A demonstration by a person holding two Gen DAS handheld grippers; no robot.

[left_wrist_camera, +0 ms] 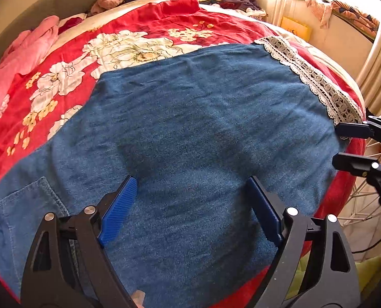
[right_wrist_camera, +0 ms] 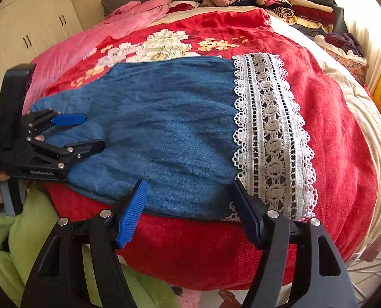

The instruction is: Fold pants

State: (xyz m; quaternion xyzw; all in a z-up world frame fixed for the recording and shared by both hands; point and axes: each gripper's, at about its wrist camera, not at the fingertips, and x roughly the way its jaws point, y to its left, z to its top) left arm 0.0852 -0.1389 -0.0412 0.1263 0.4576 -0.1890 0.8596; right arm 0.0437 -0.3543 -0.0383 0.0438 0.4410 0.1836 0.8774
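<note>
Both grippers (left_wrist_camera: 191, 187) (right_wrist_camera: 190, 192) hover open above flat denim pants (right_wrist_camera: 164, 133).

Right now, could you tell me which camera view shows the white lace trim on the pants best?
The right wrist view: the lace trim lies broad and near, its pattern clear. The left wrist view shows it only as a narrow, slanted strip near the right edge.

Both wrist views look steeply down, close over the shared blue pants (left_wrist_camera: 190, 128) (each from its own end).

Bed (right_wrist_camera: 339, 118), red floral cover: denim pants (right_wrist_camera: 164, 133) flat (lace hem), clothes piled (right_wrist_camera: 293, 2) probably at head.
</note>
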